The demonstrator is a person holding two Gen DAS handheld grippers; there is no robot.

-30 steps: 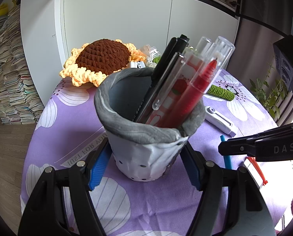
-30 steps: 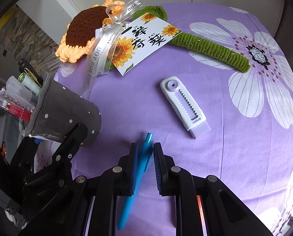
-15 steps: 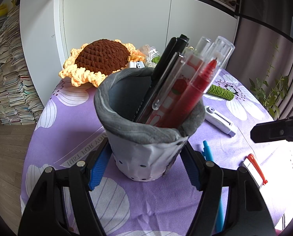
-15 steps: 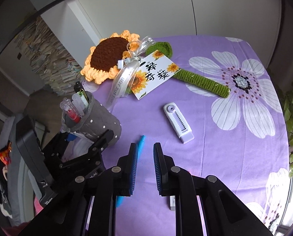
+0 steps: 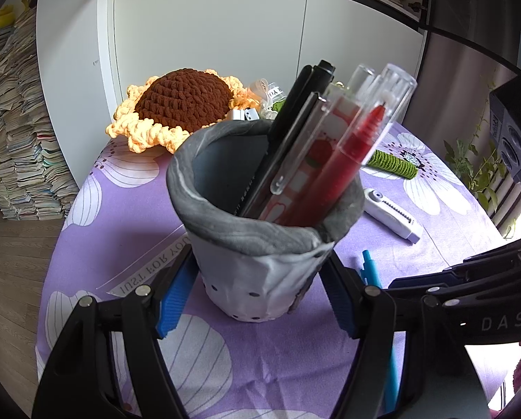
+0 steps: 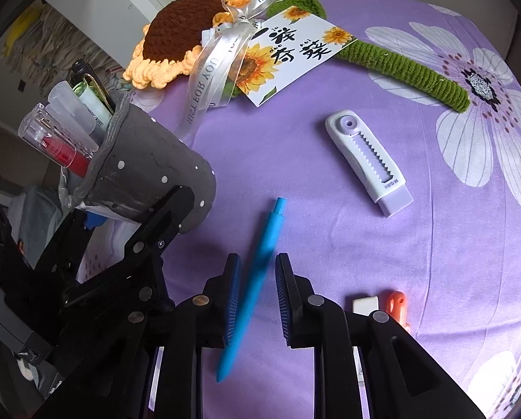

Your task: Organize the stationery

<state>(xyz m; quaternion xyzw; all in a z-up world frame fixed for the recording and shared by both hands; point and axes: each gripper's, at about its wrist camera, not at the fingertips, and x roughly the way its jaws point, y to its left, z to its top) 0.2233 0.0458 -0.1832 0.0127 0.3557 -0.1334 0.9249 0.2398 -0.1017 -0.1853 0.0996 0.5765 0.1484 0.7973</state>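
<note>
My left gripper [image 5: 257, 279] is shut on a grey pen holder [image 5: 225, 223], its blue pads pressed to both sides. The holder stands upright on the purple flowered cloth [image 5: 120, 230] and holds a red marker [image 5: 347, 160], a black pen [image 5: 306, 97] and clear-capped pens. In the right wrist view a blue pen [image 6: 271, 230] lies flat on the cloth between the fingers of my right gripper [image 6: 258, 272]. Its jaws are opening and the pads stand clear of the pen. The holder [image 6: 145, 160] is just left of it.
A white slide cutter [image 6: 365, 160] lies right of the blue pen. A white eraser [image 6: 365, 304] and an orange piece [image 6: 396, 303] sit by the right finger. A crochet sunflower [image 6: 180, 31] with ribbon, card [image 6: 295, 49] and green stem [image 6: 417, 73] lies at the back.
The right gripper rose well above the table, then came back down over the blue pen, which now lies slanted between wider jaws. The left gripper and holder have not moved.
</note>
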